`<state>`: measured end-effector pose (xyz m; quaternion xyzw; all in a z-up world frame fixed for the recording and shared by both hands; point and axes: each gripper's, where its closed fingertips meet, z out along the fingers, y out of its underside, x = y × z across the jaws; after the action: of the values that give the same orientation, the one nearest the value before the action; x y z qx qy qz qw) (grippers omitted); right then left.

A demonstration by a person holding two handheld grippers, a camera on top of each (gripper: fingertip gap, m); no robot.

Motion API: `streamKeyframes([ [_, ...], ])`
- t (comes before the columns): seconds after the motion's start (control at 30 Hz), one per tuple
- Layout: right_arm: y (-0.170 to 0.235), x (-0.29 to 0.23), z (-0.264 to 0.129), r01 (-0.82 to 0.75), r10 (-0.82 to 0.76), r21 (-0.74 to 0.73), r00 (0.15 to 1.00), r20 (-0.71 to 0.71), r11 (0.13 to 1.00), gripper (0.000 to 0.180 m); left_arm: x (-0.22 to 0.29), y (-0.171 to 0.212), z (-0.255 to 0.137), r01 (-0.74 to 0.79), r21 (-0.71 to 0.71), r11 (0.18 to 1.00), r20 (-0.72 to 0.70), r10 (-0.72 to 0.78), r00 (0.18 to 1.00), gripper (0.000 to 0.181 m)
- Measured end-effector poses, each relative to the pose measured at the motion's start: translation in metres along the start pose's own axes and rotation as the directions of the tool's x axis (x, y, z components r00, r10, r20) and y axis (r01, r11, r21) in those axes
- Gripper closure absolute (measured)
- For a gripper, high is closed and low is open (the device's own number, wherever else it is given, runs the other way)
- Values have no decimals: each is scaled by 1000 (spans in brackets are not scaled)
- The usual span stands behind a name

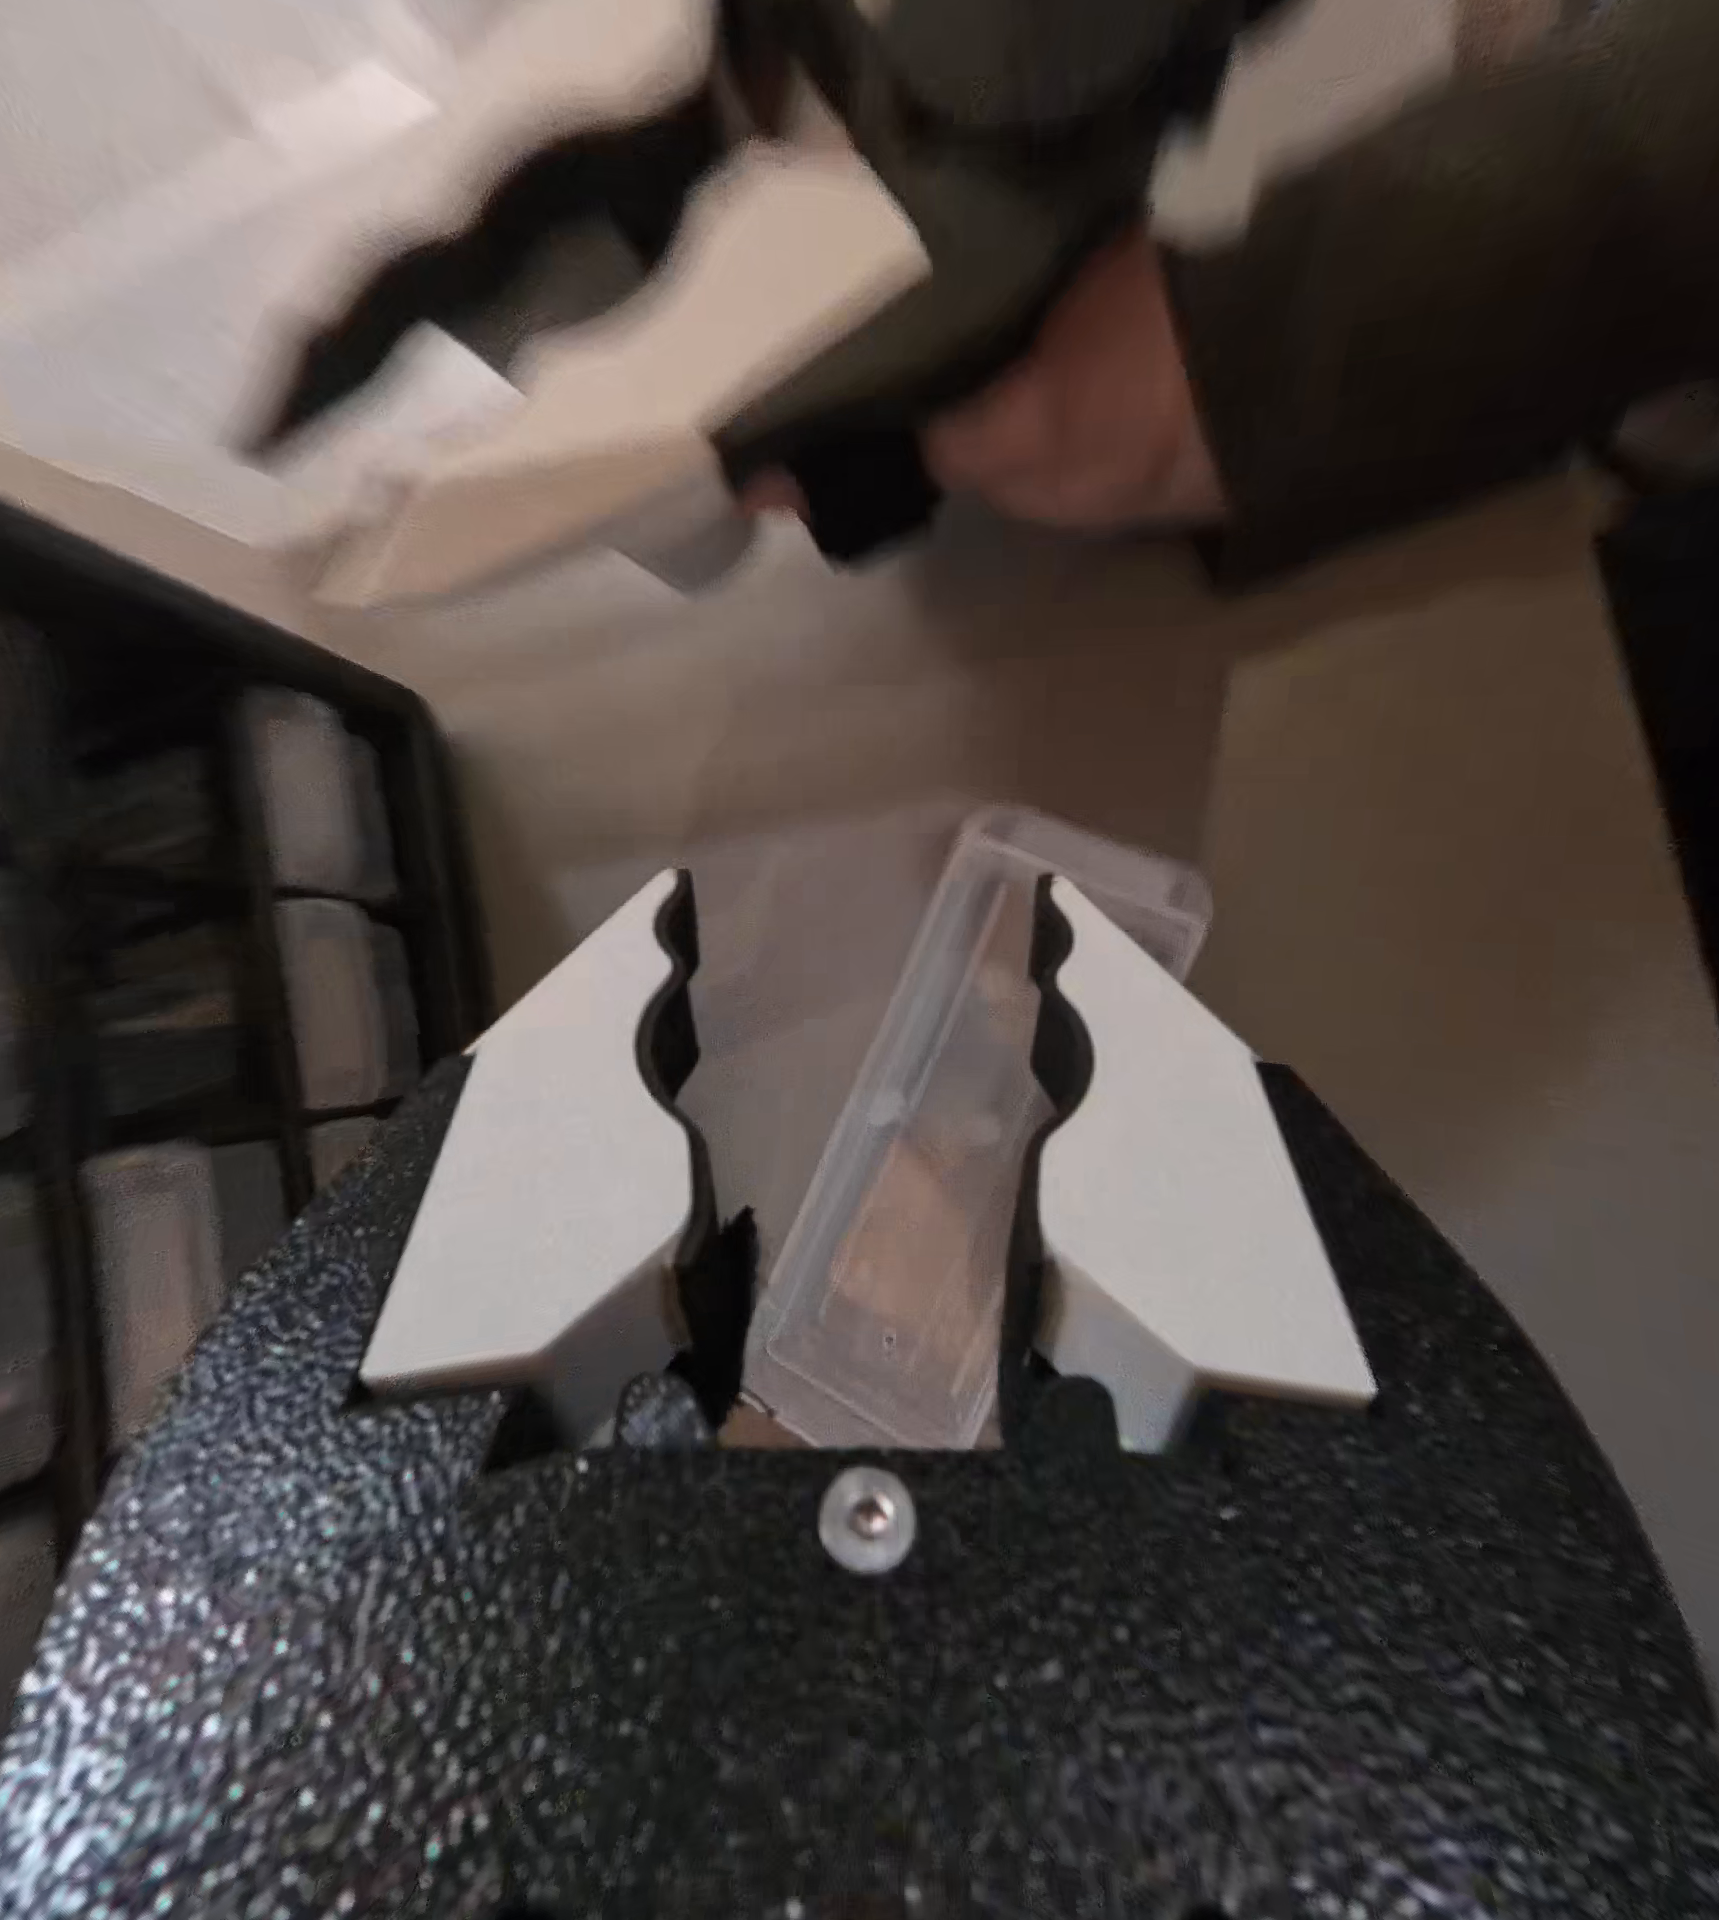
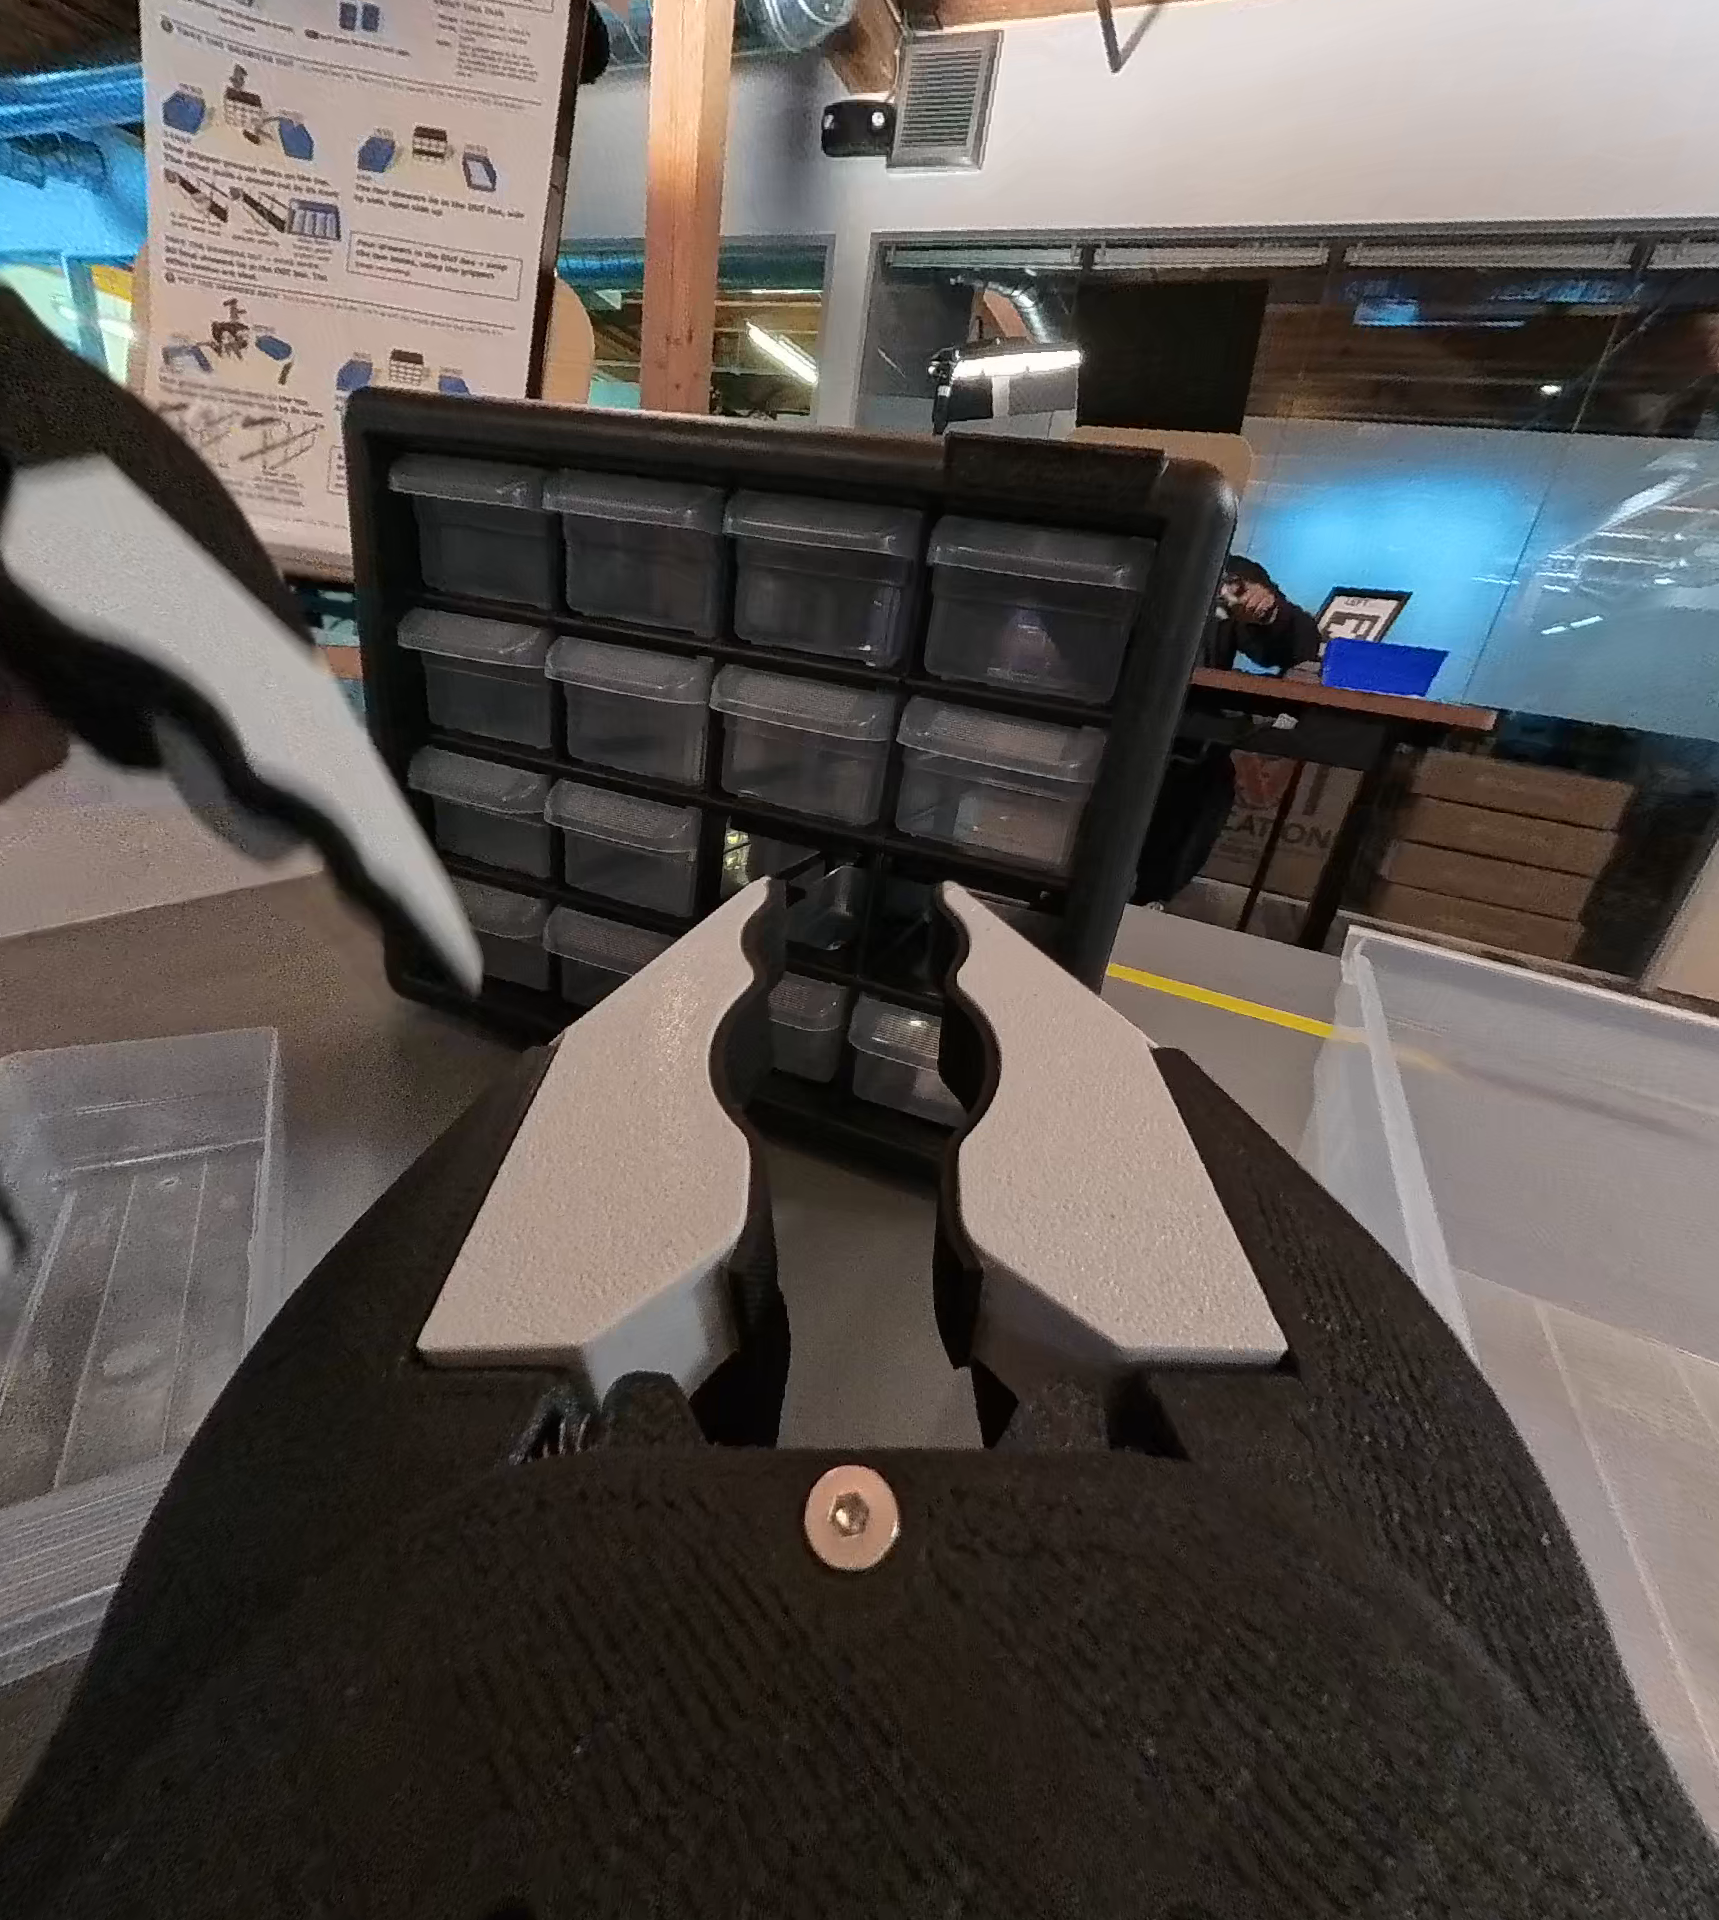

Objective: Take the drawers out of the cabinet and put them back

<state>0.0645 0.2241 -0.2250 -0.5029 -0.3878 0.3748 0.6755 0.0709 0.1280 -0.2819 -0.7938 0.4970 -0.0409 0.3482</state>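
Left gripper [image 1: 865,894], fingers spread, hovers over a clear plastic drawer [image 1: 938,1164] lying loose on the grey table [image 1: 1406,883] (likely lining up a grab), while right gripper [image 2: 855,899], part-spread and empty, faces the black multi-drawer cabinet [image 2: 782,707], toward its vacant lower slots.

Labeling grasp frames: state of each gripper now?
Left gripper: open, clear drawer lying between its fingers, not clamped.
Right gripper: open, empty, facing the cabinet.

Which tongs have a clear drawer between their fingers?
The left tongs; a clear drawer shows between them, while the right tongs are empty.
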Motion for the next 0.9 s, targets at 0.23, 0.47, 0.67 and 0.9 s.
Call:
streamKeyframes([
  [0.23, 4, -9, 4, 29, -28, -24, 999, 37, 999, 153, -99, 2, -133, 8, 585, 811, 564, -414, 715, 126],
  [0.47, 10, -19, 9, 45, -40, -56, 995, 89, 997, 152, -125, 65, -183, -40, 707, 706, 657, -635, 406, 120],
  [0.67, 9, -34, 10, 50, -41, -50, 984, 173, 997, 148, -129, 92, -179, -62, 717, 695, 670, -661, 339, 117],
  [0.9, 5, -65, -2, 74, -19, -89, 862, 507, 993, 126, -129, 110, -182, -19, 817, 577, 549, -767, 333, 117],
])
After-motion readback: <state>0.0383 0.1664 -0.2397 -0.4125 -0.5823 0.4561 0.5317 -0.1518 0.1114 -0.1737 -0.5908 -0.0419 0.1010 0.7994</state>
